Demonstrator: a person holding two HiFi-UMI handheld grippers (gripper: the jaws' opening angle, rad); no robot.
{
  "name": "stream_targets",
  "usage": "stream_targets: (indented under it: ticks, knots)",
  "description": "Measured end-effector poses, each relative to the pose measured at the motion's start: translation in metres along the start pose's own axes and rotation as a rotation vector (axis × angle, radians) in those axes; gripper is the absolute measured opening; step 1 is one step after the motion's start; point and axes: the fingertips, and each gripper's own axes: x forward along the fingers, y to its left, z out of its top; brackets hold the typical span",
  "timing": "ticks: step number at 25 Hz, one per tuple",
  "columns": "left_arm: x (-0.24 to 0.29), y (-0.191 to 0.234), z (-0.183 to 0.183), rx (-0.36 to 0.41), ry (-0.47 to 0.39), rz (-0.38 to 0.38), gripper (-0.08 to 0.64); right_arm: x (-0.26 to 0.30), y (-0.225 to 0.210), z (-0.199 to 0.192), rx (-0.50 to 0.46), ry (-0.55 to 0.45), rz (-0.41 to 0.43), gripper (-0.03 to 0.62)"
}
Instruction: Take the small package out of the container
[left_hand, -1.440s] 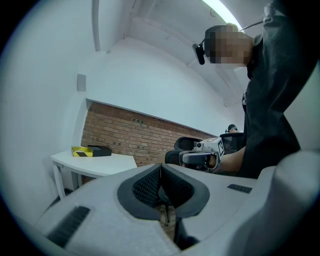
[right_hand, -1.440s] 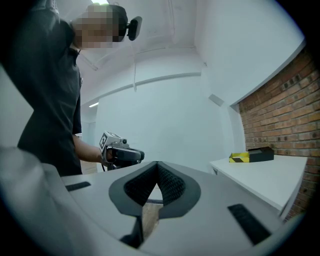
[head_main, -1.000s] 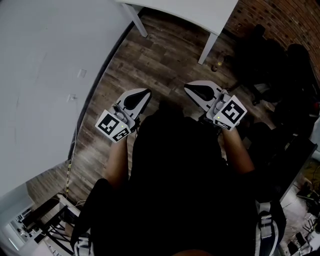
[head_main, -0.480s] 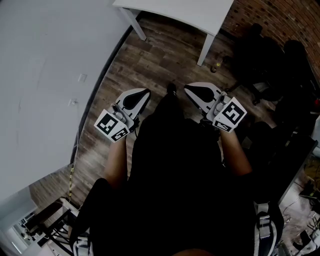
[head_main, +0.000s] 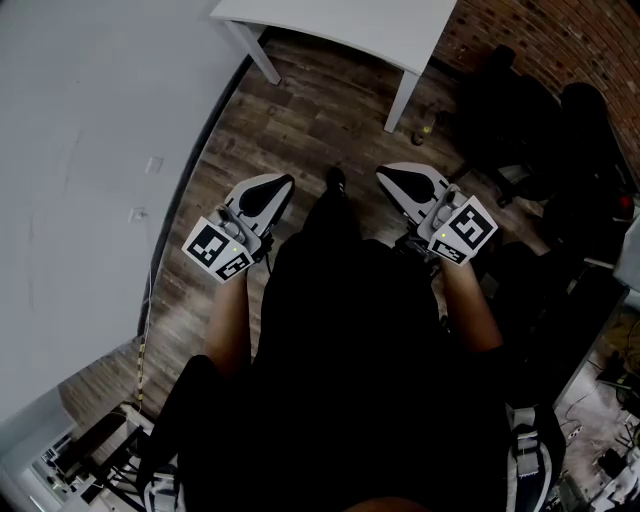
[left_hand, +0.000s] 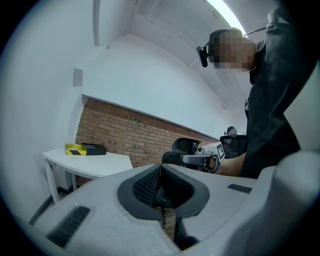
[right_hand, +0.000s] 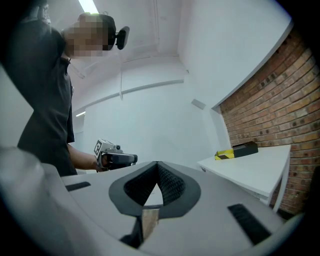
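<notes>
I stand on a wooden floor and hold both grippers out in front of me, empty. The left gripper (head_main: 272, 186) is shut, its pads meeting (left_hand: 160, 172). The right gripper (head_main: 392, 178) is shut too, pads together (right_hand: 157, 172). On the far white table (left_hand: 97, 162) lie a black box (left_hand: 95, 148) and, touching it, a yellow-and-black striped package (left_hand: 74, 149). The right gripper view shows the black box (right_hand: 246, 148) and the striped package (right_hand: 225, 154) on the same table (right_hand: 252, 172). Both grippers are well short of the table. The head view shows only the near part of the table (head_main: 350, 25).
A white wall (head_main: 80, 150) runs along my left. A brick wall (head_main: 560, 40) and dark office chairs (head_main: 530, 120) stand at the right. A small bottle (head_main: 424, 129) sits on the floor by a table leg (head_main: 400, 98). Cables and clutter lie at the lower corners.
In the head view the table has slid lower and left. A shoe has come into view between the grippers. Both grippers stay shut and empty.
</notes>
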Motion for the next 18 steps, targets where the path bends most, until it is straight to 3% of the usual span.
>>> stream_targets:
  ticks: [9,18]
  knots:
    - [0.016,0.048,-0.010,-0.064,0.002,0.016,0.015,0.039,-0.038,0.001,0.006,0.040,0.024,0.006]
    - [0.039,0.139,-0.009,-0.116,-0.022,0.053,0.015,0.104,-0.106,-0.001,0.015,0.089,0.046,0.006]
